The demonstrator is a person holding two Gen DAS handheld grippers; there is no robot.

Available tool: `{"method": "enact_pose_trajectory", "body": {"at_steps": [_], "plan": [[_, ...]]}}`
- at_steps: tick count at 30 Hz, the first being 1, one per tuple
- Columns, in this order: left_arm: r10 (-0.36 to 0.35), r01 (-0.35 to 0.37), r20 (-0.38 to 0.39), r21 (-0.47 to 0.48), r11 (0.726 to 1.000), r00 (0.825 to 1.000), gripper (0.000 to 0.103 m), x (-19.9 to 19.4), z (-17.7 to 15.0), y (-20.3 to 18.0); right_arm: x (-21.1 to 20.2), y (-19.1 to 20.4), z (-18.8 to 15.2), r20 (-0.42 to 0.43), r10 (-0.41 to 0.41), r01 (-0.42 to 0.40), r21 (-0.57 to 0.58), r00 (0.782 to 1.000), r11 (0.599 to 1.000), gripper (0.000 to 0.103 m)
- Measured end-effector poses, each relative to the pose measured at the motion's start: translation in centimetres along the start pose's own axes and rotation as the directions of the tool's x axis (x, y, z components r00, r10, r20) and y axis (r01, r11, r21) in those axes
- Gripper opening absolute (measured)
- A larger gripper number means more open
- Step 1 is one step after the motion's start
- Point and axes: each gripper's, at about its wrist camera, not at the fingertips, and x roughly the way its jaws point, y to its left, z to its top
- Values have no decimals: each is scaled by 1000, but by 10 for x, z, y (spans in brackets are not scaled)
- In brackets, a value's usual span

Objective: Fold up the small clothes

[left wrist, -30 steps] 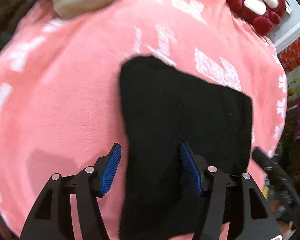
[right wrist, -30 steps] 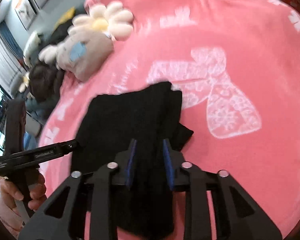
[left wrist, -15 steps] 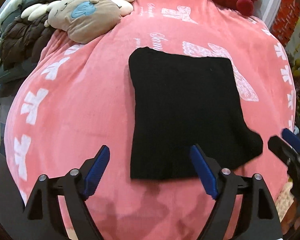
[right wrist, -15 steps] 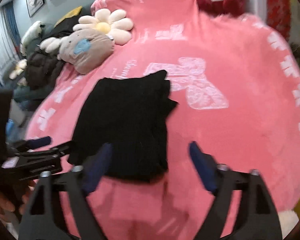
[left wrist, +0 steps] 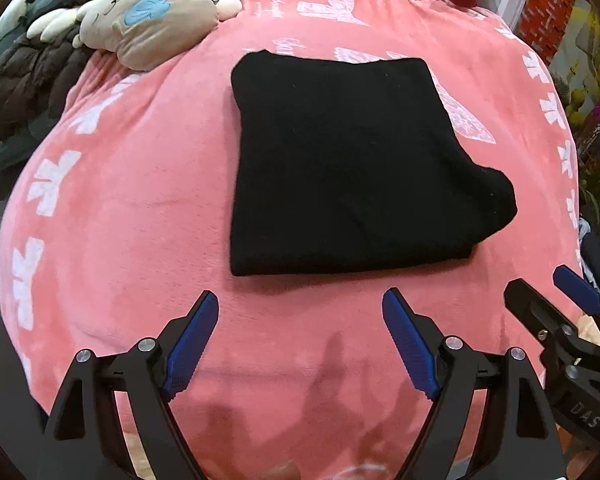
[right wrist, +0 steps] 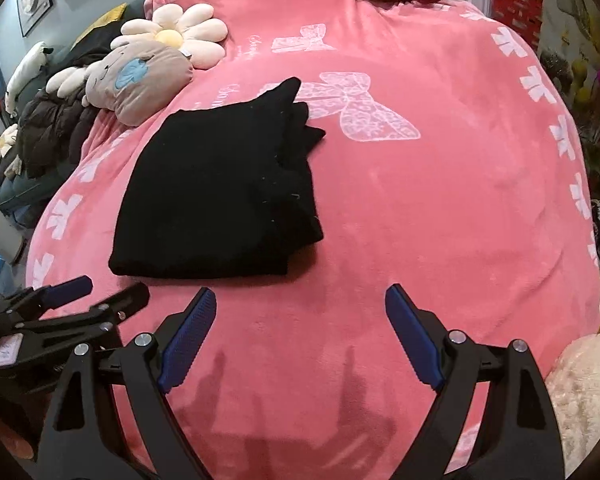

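A folded black knit garment (left wrist: 340, 168) is seen lying flat on the pink plush blanket with white bow prints (left wrist: 132, 208), ahead of and apart from both grippers. The left gripper (left wrist: 300, 344) is held with its blue-padded fingers (left wrist: 190, 344) spread wide and nothing between them; the garment's near folded edge lies just beyond the fingertips, reaching from ahead of the left finger to past the right finger. The right gripper (right wrist: 300, 340) is likewise spread and empty, with the garment ahead and off to the left of its left finger (right wrist: 188, 340). The cloth is judged to be soft, light and limp, thick where layers are stacked, and likely to sag or unfold if lifted by one point. On its right side, as seen from the left wrist, the layers are stepped and a rounded lobe sticks out, so the fold looks uneven there. A hold would best be taken at the near corners of the stacked edge, all layers pinched together, with the plush blanket kept out of the pinch. A grey bear-shaped plush cushion (left wrist: 148, 20) lies well beyond the fingers, to the left.
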Motion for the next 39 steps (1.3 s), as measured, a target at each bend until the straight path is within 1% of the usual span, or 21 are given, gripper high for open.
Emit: {"method": "enact_pose_trajectory", "body": {"at_steps": [2, 4, 7, 9, 16, 20, 23, 27, 31, 39], "plan": [[-4, 4, -19, 10, 1000, 1000, 81, 5, -2, -2, -1, 0, 0, 0, -11, 11, 2, 1000, 1000, 84], [-9, 10, -22, 9, 1000, 1000, 81, 7, -3, -2, -1, 1, -2, -1, -23, 23, 3, 1000, 1000, 84], [-25, 24, -31, -14, 1000, 999, 81, 9, -4, 3, 0, 2, -4, -7, -39, 39, 1, 999, 999, 84], [-19, 18, -34, -28, 999, 999, 81, 9, -5, 5, 1, 3, -5, -14, -47, 47, 1, 999, 999, 84], [-14, 13, -29, -37, 999, 999, 81, 8, -8, 6, 6, 12, -10, -35, -45, 45, -18, 998, 999, 84], [-3, 3, -24, -22, 1000, 1000, 81, 6, -9, 2, 6, 15, -13, -41, -48, 47, -22, 998, 999, 84], [30, -30, -14, -9, 1000, 999, 82, 5, -10, -2, 6, 14, -14, -50, -48, 47, -8, 998, 999, 84], [76, -76, -18, -21, 997, 997, 83, 6, -12, 0, 6, 13, -16, -57, -52, 52, 4, 997, 999, 84], [93, -93, -12, -19, 995, 996, 84, 6, -12, 0, 4, 14, -17, -58, -56, 56, 5, 997, 998, 84], [70, -70, 11, -3, 998, 997, 84, 0, -15, -3, 5, 12, -19, -66, -60, 62, 17, 996, 998, 84]]}}
